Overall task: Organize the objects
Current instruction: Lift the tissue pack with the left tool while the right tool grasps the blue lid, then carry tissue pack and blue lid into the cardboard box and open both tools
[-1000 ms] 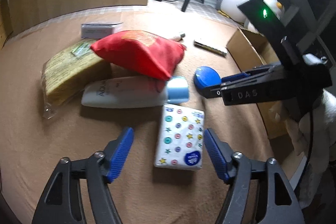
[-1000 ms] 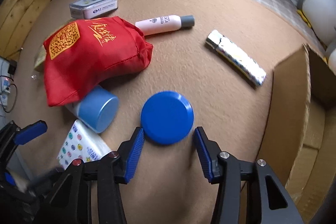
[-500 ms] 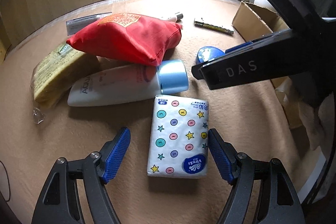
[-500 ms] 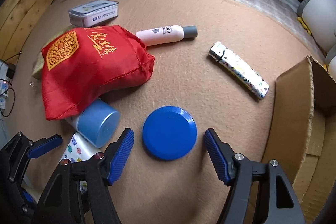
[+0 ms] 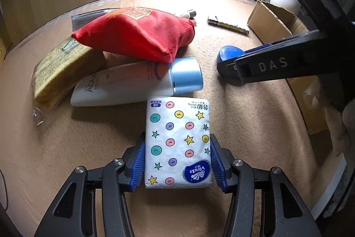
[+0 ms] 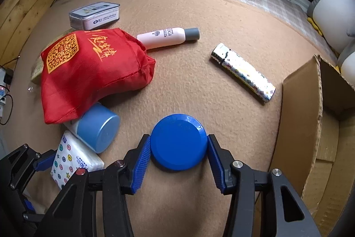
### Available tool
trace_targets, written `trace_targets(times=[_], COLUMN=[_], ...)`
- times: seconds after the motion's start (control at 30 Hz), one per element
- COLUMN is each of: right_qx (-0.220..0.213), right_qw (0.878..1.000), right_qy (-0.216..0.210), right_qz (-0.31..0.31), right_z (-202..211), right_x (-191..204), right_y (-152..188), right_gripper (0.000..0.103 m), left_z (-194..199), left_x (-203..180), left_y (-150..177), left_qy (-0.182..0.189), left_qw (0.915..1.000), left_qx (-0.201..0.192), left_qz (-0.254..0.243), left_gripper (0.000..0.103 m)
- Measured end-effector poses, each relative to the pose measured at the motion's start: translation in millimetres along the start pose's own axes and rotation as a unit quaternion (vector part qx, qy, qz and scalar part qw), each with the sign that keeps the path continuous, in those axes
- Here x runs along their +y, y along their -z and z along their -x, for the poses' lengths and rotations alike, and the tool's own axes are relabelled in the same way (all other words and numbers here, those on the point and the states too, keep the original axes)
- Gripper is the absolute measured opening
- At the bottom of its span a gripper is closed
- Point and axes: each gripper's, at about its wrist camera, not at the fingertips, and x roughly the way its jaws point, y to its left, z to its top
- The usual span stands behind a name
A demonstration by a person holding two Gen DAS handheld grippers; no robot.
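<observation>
My left gripper (image 5: 177, 161) is shut on a white tissue pack (image 5: 177, 141) with coloured dots and stars, lying on the tan mat; its blue pads press both long sides. The pack also shows in the right wrist view (image 6: 71, 157). My right gripper (image 6: 178, 154) is shut on a round blue lid (image 6: 178, 142) lying flat on the mat, pads touching its left and right edges. In the left wrist view the lid (image 5: 230, 52) shows partly behind the right gripper's arm.
A red pouch (image 6: 88, 72) lies over a white tube with a blue cap (image 5: 137, 83) and a yellow packet (image 5: 57, 72). A pink bottle (image 6: 166, 38), a patterned lighter (image 6: 244, 72) and a grey case (image 6: 95, 14) lie farther back. An open cardboard box (image 6: 310, 121) stands at right.
Both grippers moved forward and closed: the left onto the tissue pack, the right onto the blue lid. Both were open half a second ago.
</observation>
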Motion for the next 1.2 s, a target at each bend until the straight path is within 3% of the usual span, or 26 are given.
trace_targets(times=[0.23,0.5,0.8,1.2], right_qx=[-0.027,-0.101,-0.150,-0.144], right_qw=[0.999,0.993,0.983,0.973], right_qy=[-0.027,-0.039,-0.001,0.038], right_qz=[-0.028,-0.049,-0.109,-0.175], right_z=[19.4,90.8,143.9,145.7], right_x=[-17.9,-16.0,-68.9,-142.6], right_y=[8.9,47.4,107.1,148.7], right_gripper=[0.046,0.046,0.046,0.046], left_z=[18.0,55.9,75.0,36.8], left_x=[8.1,-3.7,-79.6,-182.4], left_y=[9.6,-4.0,-54.2,-105.0], left_qy=[0.010,0.033,0.081,0.111], left_qw=[0.9998,0.9984,0.9924,0.9868], left_qx=[-0.009,-0.044,-0.082,-0.074], left_qz=[0.012,0.011,-0.043,-0.092], left_gripper=[0.055,0.055,0.055,0.055])
